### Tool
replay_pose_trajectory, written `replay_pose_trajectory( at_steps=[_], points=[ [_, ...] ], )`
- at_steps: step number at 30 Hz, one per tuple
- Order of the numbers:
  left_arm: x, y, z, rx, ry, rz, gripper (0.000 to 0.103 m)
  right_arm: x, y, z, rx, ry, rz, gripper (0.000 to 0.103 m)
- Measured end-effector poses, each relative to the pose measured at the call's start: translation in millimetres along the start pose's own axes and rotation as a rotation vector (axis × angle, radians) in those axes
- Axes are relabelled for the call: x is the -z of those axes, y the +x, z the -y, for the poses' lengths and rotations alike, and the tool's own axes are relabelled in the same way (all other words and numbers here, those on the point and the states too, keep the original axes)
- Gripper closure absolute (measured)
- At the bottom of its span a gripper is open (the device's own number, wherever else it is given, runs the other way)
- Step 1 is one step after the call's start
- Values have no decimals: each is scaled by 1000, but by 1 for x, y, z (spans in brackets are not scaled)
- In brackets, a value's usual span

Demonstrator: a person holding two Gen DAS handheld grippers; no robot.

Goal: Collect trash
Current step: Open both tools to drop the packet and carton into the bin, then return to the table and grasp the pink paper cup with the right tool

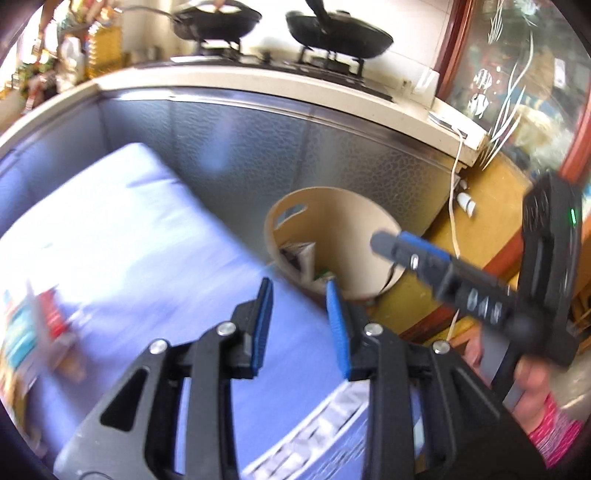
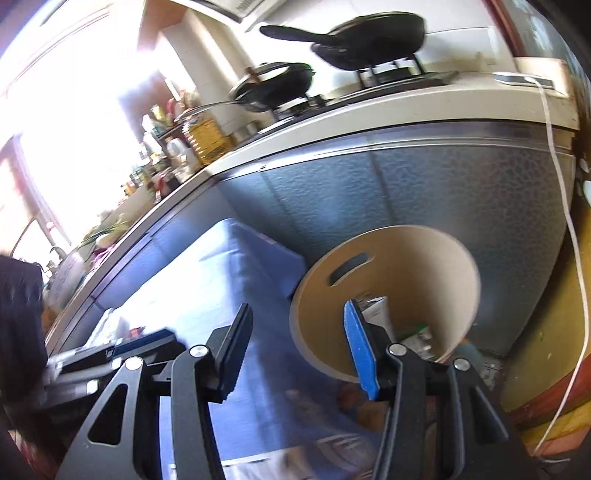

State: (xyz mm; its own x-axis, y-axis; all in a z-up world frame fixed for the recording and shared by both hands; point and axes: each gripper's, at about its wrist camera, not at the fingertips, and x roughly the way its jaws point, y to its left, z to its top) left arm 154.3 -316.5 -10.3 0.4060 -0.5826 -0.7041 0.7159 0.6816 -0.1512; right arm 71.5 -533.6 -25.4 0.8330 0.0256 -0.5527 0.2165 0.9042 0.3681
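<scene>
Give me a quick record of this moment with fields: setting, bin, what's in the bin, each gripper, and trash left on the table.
setting: kitchen, blue-covered table beside a counter with two black pans
bin: beige bin on the floor by the table's corner, upright, top open
bin contents: some packaging at the bottom
left gripper: open, nothing between its fingers
right gripper: open, nothing between its fingers, aimed toward the bin
trash left: blurred colourful wrappers on the table

A: Packets (image 1: 33, 328) at my left edge?
B: Smeared, cut off; print unreadable.
A: Bin (image 2: 388, 295) contents?
B: My right gripper (image 2: 299, 350) hides most; scraps indistinct.
</scene>
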Motion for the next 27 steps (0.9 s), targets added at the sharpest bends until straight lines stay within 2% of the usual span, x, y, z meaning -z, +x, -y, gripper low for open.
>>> replay_pose_trajectory(
  at_steps=[4, 9, 13, 15, 17, 19, 22, 27],
  points=[
    [40, -49, -31, -87, -32, 43, 75, 13, 6, -41, -73, -45, -36, 52],
    [100, -112, -73, -192, -104, 90, 75, 38, 27, -103, -160, -123, -139, 52],
    [155, -151, -112, -256, -197, 84, 75, 59, 39, -161, -226, -212, -212, 52],
    [181, -168, -130, -272, -258, 78, 75, 67, 41, -192, -290, -252, -233, 52],
    [205, -183, -146, -279, -320, 76, 75, 76, 40, -221, -355, -292, -243, 46],
    [226, -196, -162, -278, -385, 75, 75, 80, 42, -250, -418, -317, -253, 29],
    [252, -215, -184, -279, -473, 95, 74, 80, 47, -294, -492, -365, -274, 22],
    [271, -236, -210, -285, -571, 152, 70, 87, 69, -361, -496, -516, -331, 20]
  ],
)
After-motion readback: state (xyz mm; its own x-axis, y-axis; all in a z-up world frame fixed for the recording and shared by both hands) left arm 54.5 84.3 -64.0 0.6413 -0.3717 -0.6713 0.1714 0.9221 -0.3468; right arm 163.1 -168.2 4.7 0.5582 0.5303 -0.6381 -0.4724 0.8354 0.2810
